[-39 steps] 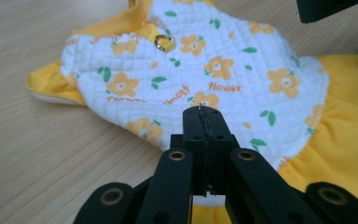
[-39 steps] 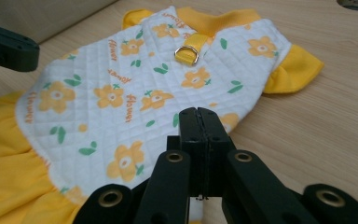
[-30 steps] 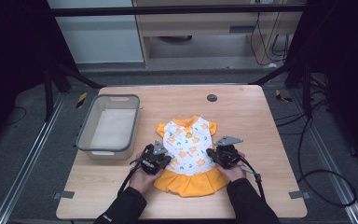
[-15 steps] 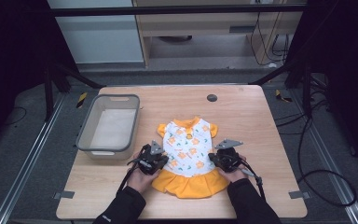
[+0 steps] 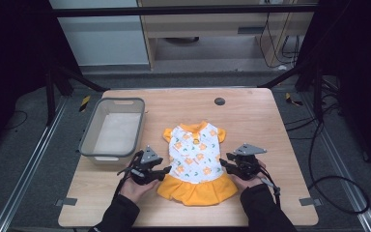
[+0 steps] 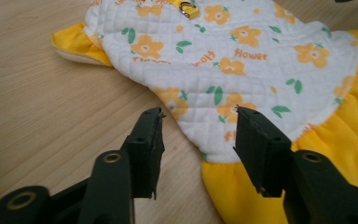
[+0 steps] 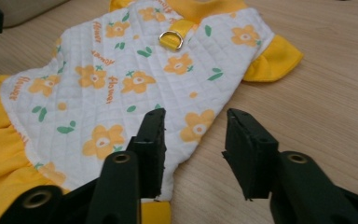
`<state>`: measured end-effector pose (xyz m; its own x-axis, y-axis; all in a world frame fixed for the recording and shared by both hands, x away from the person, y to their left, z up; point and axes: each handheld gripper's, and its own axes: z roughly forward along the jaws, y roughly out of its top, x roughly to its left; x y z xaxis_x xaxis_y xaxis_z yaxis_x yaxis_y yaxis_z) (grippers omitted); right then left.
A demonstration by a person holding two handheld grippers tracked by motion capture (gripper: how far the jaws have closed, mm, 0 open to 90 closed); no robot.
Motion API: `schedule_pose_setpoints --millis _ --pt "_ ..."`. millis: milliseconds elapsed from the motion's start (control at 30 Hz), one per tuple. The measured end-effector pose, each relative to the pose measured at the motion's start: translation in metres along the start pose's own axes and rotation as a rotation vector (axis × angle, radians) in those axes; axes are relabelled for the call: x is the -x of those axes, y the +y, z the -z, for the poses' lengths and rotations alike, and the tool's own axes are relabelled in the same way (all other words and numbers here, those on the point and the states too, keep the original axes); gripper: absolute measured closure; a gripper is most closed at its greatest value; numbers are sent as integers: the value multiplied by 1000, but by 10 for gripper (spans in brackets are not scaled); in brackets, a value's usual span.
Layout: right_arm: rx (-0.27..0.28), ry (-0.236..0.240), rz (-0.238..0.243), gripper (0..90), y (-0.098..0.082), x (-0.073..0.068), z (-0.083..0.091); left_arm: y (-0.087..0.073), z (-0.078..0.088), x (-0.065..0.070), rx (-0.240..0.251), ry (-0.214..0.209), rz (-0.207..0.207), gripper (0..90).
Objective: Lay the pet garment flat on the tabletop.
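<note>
— Surface and room?
— Wooden table, pale plank grain, on dark grey floor strewn with cables; grey bin at left, apparently empty.

— Garment?
— Small dress, laid flat at centre: white quilted bodice with orange flowers, yellow skirt, sleeves, metal D-ring.

— Grippers?
— Left gripper, right gripper: fingers spread, straddling the bodice's side edges, gripping nothing.
</note>
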<state>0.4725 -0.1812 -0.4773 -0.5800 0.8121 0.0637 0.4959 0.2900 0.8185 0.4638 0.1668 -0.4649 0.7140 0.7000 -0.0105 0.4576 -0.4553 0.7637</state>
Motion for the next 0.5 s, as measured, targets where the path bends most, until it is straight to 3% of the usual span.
schedule_pose_setpoints --millis 167,400,500 --pt "30 -18 -20 448 -5 7 14 -17 19 -5 45 -2 14 372" --pt "36 -39 -67 326 -20 21 32 -35 41 -11 61 18 23 305" --pt "37 -61 -81 274 -29 28 40 -46 51 -15 47 40 30 291"
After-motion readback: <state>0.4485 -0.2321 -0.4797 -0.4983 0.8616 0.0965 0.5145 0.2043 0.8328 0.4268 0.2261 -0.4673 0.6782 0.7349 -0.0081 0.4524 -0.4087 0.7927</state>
